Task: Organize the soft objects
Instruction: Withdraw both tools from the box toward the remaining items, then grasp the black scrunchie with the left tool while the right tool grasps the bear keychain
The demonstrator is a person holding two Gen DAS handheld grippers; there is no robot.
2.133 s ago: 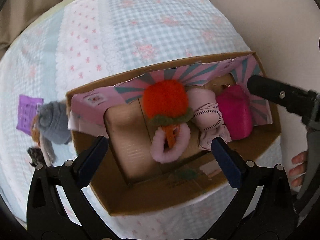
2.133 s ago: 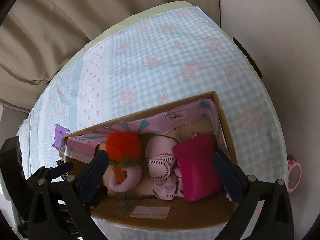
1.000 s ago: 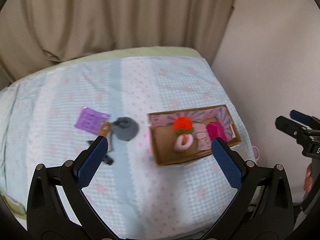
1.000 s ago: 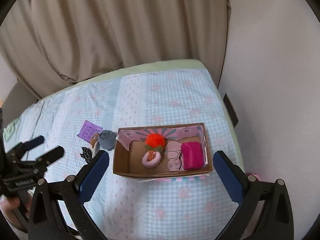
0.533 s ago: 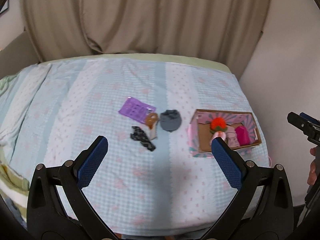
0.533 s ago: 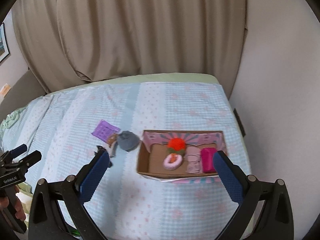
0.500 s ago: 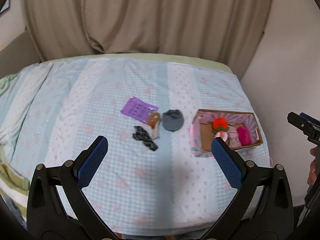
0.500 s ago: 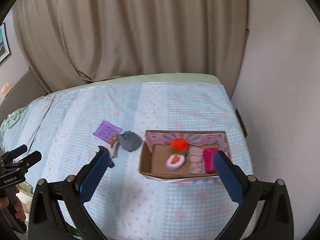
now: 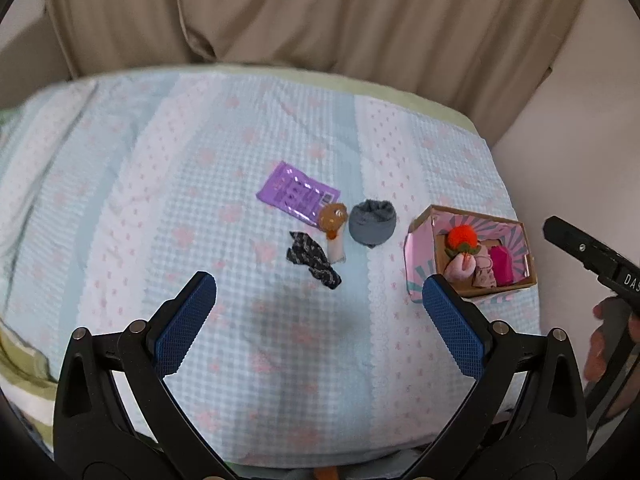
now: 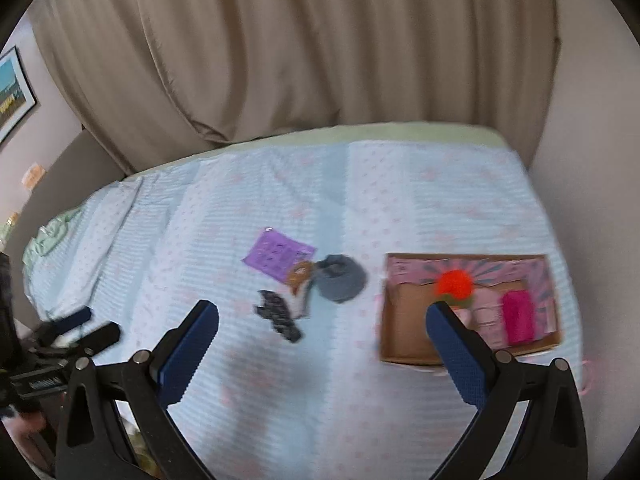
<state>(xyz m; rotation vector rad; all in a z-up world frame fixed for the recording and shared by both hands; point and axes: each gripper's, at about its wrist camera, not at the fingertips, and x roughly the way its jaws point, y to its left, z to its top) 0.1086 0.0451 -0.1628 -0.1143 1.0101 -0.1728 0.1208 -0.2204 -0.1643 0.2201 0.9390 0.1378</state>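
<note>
A cardboard box (image 9: 420, 254) (image 10: 404, 322) with pink lining sits on the right of the bed, holding an orange pompom (image 9: 462, 237) (image 10: 454, 283), a pink ring, pink mitts and a magenta pad (image 9: 501, 265) (image 10: 518, 316). Left of it on the quilt lie a grey rolled sock (image 9: 372, 222) (image 10: 341, 278), a small brown-headed doll (image 9: 334, 228) (image 10: 300, 280), a dark patterned cloth (image 9: 313, 259) (image 10: 278, 315) and a purple packet (image 9: 296, 193) (image 10: 277, 256). My left gripper (image 9: 318, 322) and right gripper (image 10: 320, 350) are both open and empty, high above the bed.
The bed carries a light blue checked quilt (image 9: 200, 160) with pink flowers. Beige curtains (image 10: 320, 48) hang behind, and a pale wall (image 9: 580, 140) runs close along the right. A framed picture (image 10: 12, 92) hangs on the left wall. A hand (image 9: 604, 340) holds the other tool at right.
Both grippers have pulled far back and up from the box, so the whole bed shows. Both views have since shifted left. The objects have not moved.
</note>
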